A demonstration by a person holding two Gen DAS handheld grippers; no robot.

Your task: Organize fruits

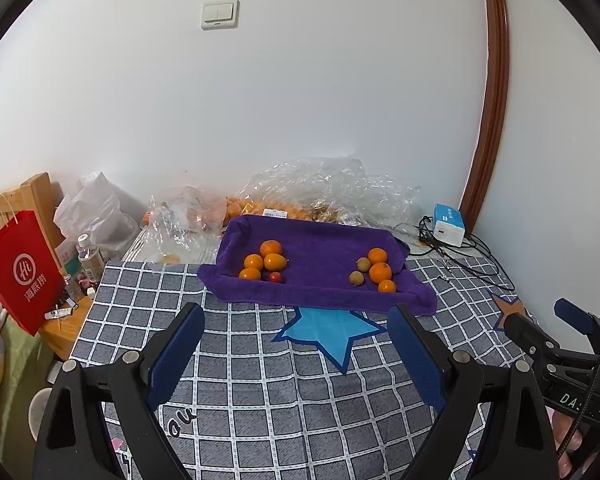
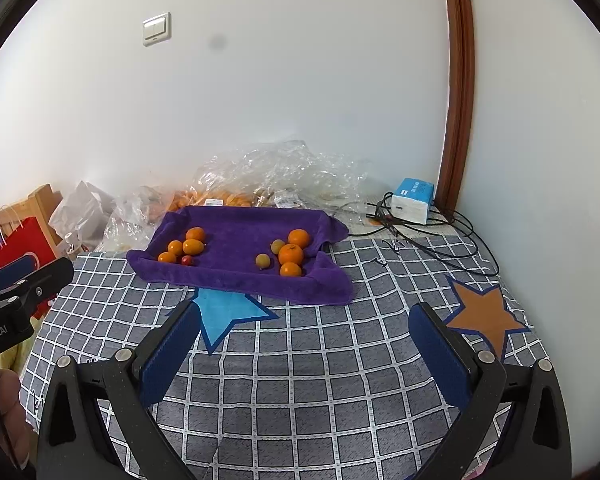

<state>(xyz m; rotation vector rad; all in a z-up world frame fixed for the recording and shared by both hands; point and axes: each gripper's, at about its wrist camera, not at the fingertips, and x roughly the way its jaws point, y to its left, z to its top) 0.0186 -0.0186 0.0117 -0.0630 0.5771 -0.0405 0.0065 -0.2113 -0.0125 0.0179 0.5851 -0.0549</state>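
Both grippers spread wide, empty: left gripper (image 1: pixel 296 340), right gripper (image 2: pixel 304 336). Fruits on purple towel (image 1: pixel 320 280), frame centre: oranges (image 1: pixel 271 249), small greenish ones (image 1: pixel 363 265), possibly longans. Light, round, roll-prone; pinch across middle, gently.

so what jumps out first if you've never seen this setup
The purple towel folded like a tray at the far side of the checked cloth, with two clusters of small fruit: the left cluster and the right cluster. Nearer, both tongs, left and right, stand open and empty.
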